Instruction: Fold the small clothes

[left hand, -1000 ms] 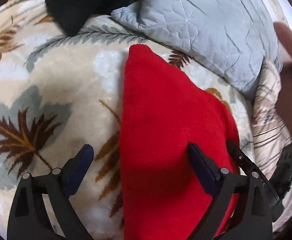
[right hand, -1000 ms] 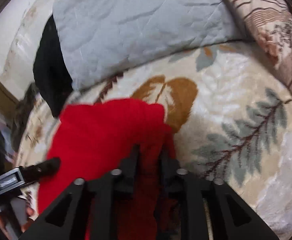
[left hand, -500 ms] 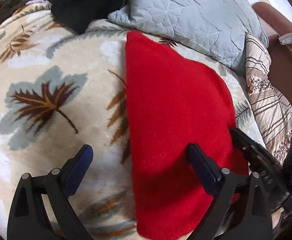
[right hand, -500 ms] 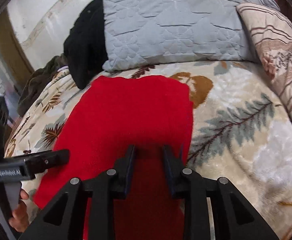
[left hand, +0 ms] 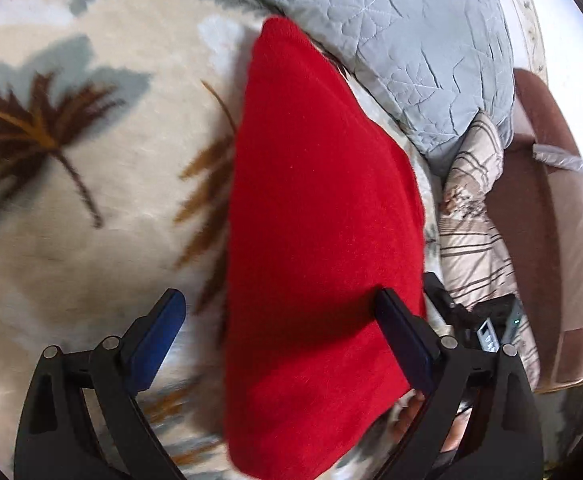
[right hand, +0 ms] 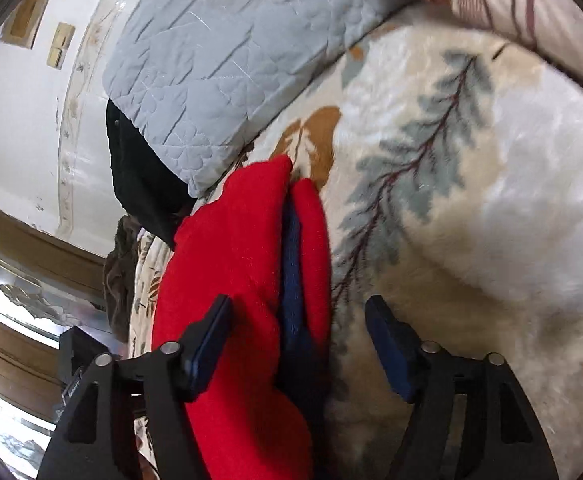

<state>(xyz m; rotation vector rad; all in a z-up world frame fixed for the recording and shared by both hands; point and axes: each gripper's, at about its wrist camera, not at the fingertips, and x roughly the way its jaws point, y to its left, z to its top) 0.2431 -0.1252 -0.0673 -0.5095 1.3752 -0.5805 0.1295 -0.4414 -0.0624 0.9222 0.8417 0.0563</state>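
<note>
A red knit garment (left hand: 323, 200) lies folded in a long strip on the leaf-patterned blanket (left hand: 91, 220). My left gripper (left hand: 277, 300) hangs open above its near end, with one blue pad (left hand: 159, 332) over the blanket and the other over the red cloth. In the right wrist view the garment (right hand: 231, 248) shows a folded edge with a dark blue layer (right hand: 291, 248) inside. My right gripper (right hand: 299, 304) is opening. That folded edge lies between its jaws, and the pads are off it.
A grey quilted pillow (left hand: 411, 48) lies behind the garment, with a striped pillow (left hand: 471, 220) to its right. A black garment (right hand: 139, 176) sits by the wall. A brown padded edge (left hand: 551, 220) borders the bed. A hand (left hand: 411, 412) shows under the right gripper's body (left hand: 491, 324).
My right gripper was shut on the red garment's edge and has spread its jaws, letting it go. Both views have swung over the bed. The left gripper stays open.
</note>
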